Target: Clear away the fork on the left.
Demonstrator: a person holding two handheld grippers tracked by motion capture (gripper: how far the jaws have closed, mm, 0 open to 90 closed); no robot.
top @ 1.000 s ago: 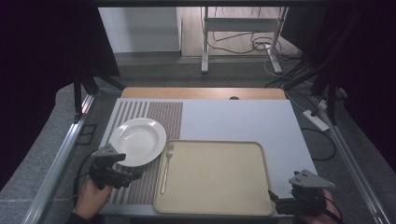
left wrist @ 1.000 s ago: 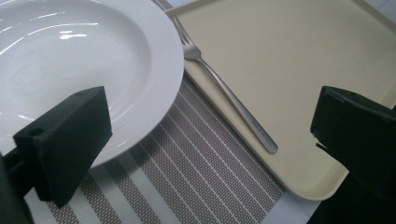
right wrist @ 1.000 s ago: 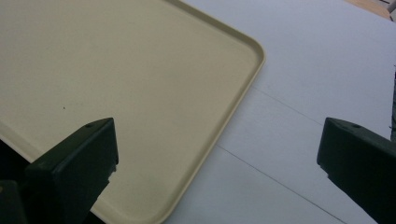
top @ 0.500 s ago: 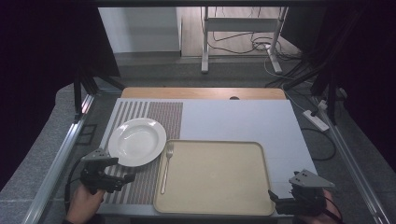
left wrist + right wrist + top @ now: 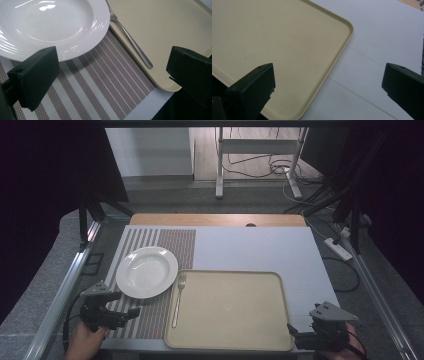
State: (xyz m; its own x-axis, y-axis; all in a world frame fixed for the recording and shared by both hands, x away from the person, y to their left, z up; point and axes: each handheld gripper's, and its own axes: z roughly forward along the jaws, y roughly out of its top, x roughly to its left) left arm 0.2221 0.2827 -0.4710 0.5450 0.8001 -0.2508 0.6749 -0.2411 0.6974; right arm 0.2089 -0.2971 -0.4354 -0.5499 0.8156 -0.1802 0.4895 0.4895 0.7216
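our left tool (image 5: pixel 131 312) gapes wide, empty, near the round white ceramic plate (image 5: pixel 146 271). our right tool (image 5: pixel 292 330) gapes empty beside the beige plastic tray (image 5: pixel 230 307).

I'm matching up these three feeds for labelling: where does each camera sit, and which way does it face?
High view: above the table's near side, facing forward and down on plate, fork and tray; both hands with grippers.
Left gripper view: on the left gripper, facing plate, fork and striped mat; own jaws.
Right gripper view: on the right gripper, facing the tray corner; own jaws.
All three share the tray.
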